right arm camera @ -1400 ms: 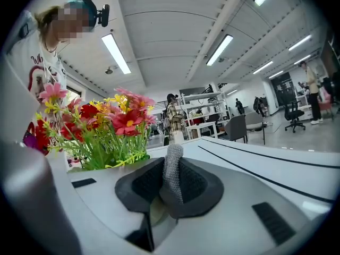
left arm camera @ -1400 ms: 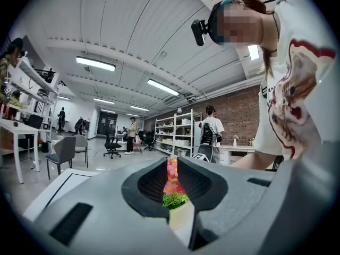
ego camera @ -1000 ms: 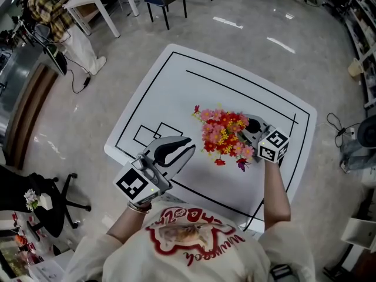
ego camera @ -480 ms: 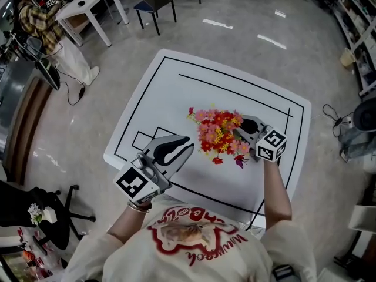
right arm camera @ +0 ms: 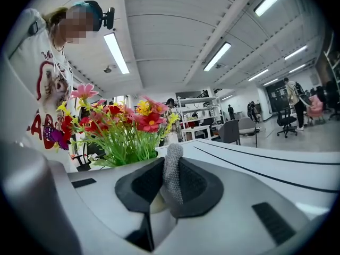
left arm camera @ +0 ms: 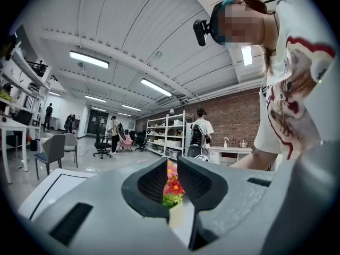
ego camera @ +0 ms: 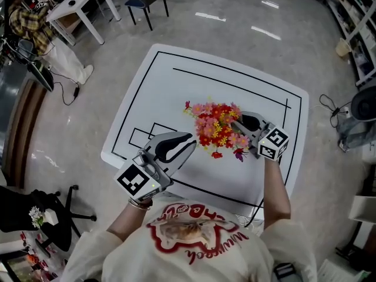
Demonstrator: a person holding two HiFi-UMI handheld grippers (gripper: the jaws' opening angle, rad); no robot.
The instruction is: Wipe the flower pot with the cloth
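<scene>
The flower pot stands mid-table under a bunch of red, pink and yellow flowers (ego camera: 216, 129) that hides it from above. My right gripper (ego camera: 239, 124) sits against the right side of the bunch, shut on a grey knitted cloth (right arm camera: 172, 173) that sticks up between its jaws. In the right gripper view the flowers (right arm camera: 125, 124) rise close on the left. My left gripper (ego camera: 189, 141) is just left of the bunch and points at it. Its jaws stand a narrow gap apart with nothing held. Through that gap show the flowers (left arm camera: 171, 187) and the cream pot (left arm camera: 175, 215).
The white table (ego camera: 176, 87) carries black lines and ends near my body. On the floor stand a white desk (ego camera: 76, 2) and chair at the back left, with a person (ego camera: 29, 16) beside them. An office chair (ego camera: 53, 210) is at the lower left.
The head view has shifted a little. The right gripper stays at the flowers with the cloth. The left gripper has edged slightly closer to the bunch.
</scene>
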